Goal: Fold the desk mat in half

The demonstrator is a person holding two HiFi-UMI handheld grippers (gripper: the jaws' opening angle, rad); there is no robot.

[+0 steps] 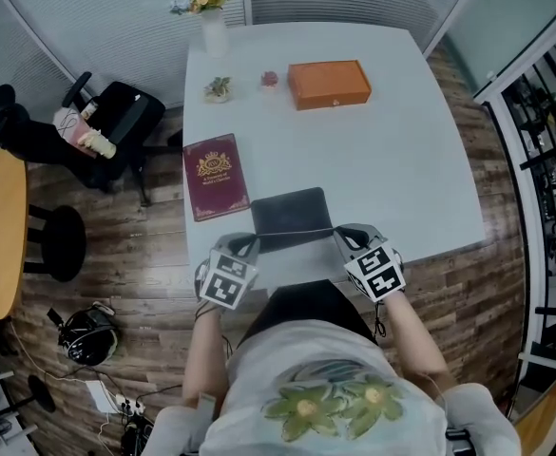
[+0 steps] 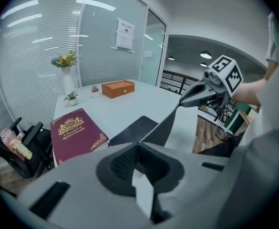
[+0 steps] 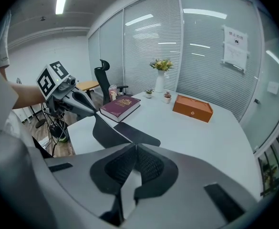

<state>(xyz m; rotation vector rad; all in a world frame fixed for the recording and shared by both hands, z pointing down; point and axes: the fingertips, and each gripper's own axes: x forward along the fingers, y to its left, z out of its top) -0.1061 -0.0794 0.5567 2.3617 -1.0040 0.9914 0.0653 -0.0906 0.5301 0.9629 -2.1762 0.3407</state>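
Clock set on the desk mat in the head view, 12 toward the far wall. 9 o'clock: maroon book just beside the mat's left edge, with only a narrow gap. 12 to 1 o'clock: orange box well apart, with bare table between. 11 o'clock, far end: vase, small plant and small red pot. 1 to 4 o'clock: bare top out to the right edge, the widest passage. 10 o'clock, off the table: black office chair on the floor.

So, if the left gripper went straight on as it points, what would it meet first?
Likely the desk mat's flat half on the table, just ahead of the left gripper.
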